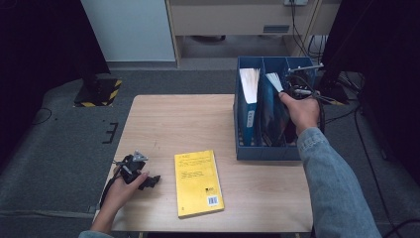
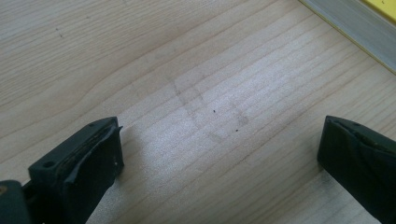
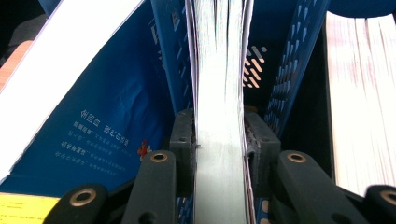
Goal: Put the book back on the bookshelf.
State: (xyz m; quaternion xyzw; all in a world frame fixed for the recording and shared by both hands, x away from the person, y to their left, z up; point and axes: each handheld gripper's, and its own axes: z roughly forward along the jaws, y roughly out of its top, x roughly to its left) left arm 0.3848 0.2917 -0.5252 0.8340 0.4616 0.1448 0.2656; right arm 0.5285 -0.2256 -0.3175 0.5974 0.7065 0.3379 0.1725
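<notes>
Books are being put away in the blue box (image 1: pixel 267 148) here. On the left, the left gripper (image 1: pixel 148 181) rests on the counter (image 1: pixel 163 119) with its fingers (image 2: pixel 88 158) wide and nothing in them, maybe waiting its turn. Next comes a yellow book (image 1: pixel 197 182), lying flat on the counter, likely next to go. On the right, the right gripper (image 3: pixel 219 144) squeezes a thin book (image 3: pixel 219 93) by its page edge, standing up in the middle slot of the box so it slides between the walls.
</notes>
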